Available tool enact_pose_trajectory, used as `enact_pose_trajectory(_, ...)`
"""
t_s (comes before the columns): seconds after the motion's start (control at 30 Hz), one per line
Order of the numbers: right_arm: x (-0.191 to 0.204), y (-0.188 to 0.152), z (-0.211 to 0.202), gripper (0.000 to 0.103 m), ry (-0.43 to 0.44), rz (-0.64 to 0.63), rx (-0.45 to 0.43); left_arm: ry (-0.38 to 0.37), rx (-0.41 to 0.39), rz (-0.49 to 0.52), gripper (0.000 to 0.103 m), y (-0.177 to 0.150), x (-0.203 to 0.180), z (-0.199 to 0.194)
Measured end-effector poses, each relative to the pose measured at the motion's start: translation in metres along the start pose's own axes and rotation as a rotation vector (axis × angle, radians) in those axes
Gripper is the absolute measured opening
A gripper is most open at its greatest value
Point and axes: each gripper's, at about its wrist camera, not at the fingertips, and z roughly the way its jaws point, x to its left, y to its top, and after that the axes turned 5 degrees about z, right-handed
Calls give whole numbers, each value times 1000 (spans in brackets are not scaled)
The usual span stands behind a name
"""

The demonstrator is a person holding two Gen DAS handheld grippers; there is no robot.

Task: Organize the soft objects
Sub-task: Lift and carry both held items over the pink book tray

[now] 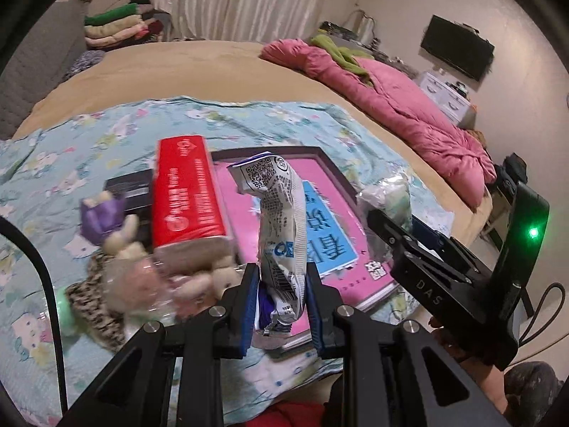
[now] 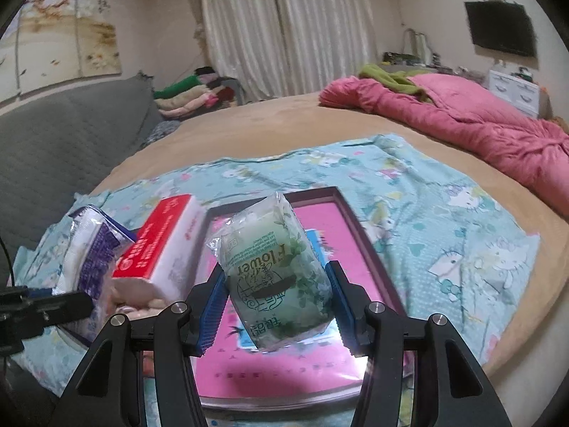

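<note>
You're working over a bed (image 2: pixel 249 124) with a tan cover. A light blue cartoon-print sheet (image 2: pixel 444 213) is spread across its near part. On that sheet, near the middle, lies a flat pink tray with a dark frame (image 2: pixel 359 224). Left of the tray you have a red and white tissue pack (image 1: pixel 188 192), a small plush toy (image 1: pixel 124 238) and a leopard-print cloth (image 1: pixel 96 302). Far right, a bunched pink quilt (image 2: pixel 480 121) lies on the tan cover.

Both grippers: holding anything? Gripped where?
Left gripper pinches a white tissue packet near its bottom end. Right gripper clamps a green tissue pack across its lower sides.
</note>
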Motion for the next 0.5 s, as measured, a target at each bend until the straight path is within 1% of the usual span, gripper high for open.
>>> enact_pose_trajectory(0.23,-23,2,3,56,-50,70,3,-16,47,46,25,3,-24,29)
enact_pose_trajectory(0.3,-29,2,6,56,-77,91,18,-22,64,47,25,4,-27,37)
enact_pose_trajectory(0.5,-41,-1,11,56,-106,122,51,-29,103,59,25,4,-35,59)
